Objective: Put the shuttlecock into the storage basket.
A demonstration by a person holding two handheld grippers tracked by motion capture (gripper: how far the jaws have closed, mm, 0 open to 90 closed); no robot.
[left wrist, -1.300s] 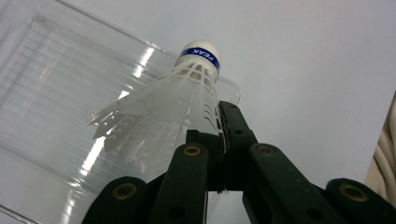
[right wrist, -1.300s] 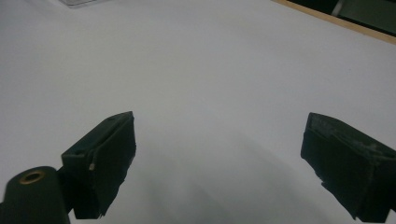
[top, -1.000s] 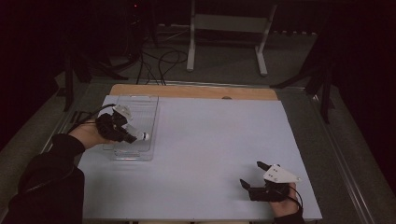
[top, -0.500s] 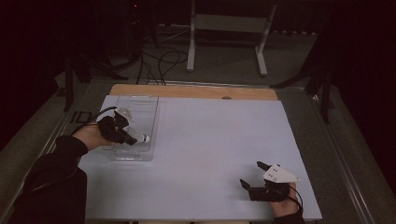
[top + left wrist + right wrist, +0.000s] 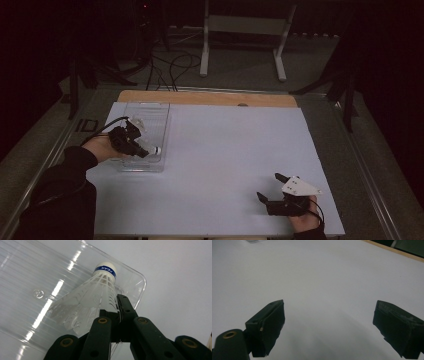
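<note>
A white shuttlecock (image 5: 92, 296) with a blue band under its cork tip is pinched by its skirt in my left gripper (image 5: 115, 307), which is shut on it. It hangs over the clear plastic tray (image 5: 27, 285), cork end near the tray's corner. From above, the left gripper (image 5: 141, 148) sits over the tray (image 5: 150, 112) on the left of the table, the shuttlecock's tip (image 5: 156, 149) pointing right. My right gripper (image 5: 272, 187) rests low near the front right edge, jaws wide apart with only the white mat (image 5: 324, 277) between them.
The white mat (image 5: 235, 145) covers the table, with a wooden strip (image 5: 210, 98) along its far edge. Beyond it stand a white metal stand (image 5: 245, 45) and floor cables (image 5: 170, 62). Dark floor surrounds the table.
My left gripper has dropped slightly and drawn back toward the near end of the tray with the shuttlecock. The right gripper has stayed in place.
</note>
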